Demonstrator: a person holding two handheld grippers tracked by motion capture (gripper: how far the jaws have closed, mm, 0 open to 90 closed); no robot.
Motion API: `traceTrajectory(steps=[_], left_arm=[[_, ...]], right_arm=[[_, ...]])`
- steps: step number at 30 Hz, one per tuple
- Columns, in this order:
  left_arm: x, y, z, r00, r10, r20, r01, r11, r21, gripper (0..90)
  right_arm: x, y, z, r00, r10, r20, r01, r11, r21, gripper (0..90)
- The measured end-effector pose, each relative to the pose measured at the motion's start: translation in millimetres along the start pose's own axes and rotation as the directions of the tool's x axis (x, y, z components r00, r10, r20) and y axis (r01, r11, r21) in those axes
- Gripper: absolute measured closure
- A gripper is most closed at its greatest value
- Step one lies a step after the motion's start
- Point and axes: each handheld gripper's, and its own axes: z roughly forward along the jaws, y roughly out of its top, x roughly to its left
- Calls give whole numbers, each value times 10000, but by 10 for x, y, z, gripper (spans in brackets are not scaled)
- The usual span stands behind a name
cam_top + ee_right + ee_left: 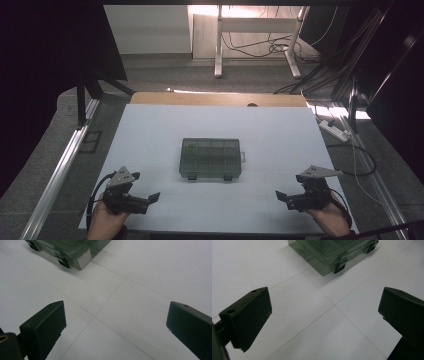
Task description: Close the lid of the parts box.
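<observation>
Hand-held gripper left (155, 197) and hand-held gripper right (280, 195) sit wide open and empty on the counter (150, 130), well apart from the compartment box (210, 158) at centre. Left gripper view: front latches (340, 265) look small, so a jaw could slip off. Right gripper view: pushing the box corner (83, 261) might slide it.

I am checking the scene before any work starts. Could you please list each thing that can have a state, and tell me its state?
Compartment box: lid closed, both front latches down, flat on the white table, untouched.
Left tool: jaws wide open, empty, apart from the box.
Right tool: jaws wide open, empty, apart from the box.
</observation>
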Motion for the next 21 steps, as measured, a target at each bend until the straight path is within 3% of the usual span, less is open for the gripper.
traceTrajectory(steps=[10,21], left_arm=[[21,-104,-128,9990,-131,-417,122,9997,-220,0],[42,-171,-216,9953,-321,-909,317,9995,-64,0]], right_arm=[[-86,-195,-162,9981,395,464,-384,9989,-257,25],[-101,-321,-305,9936,524,1000,-504,9985,-225,28]])
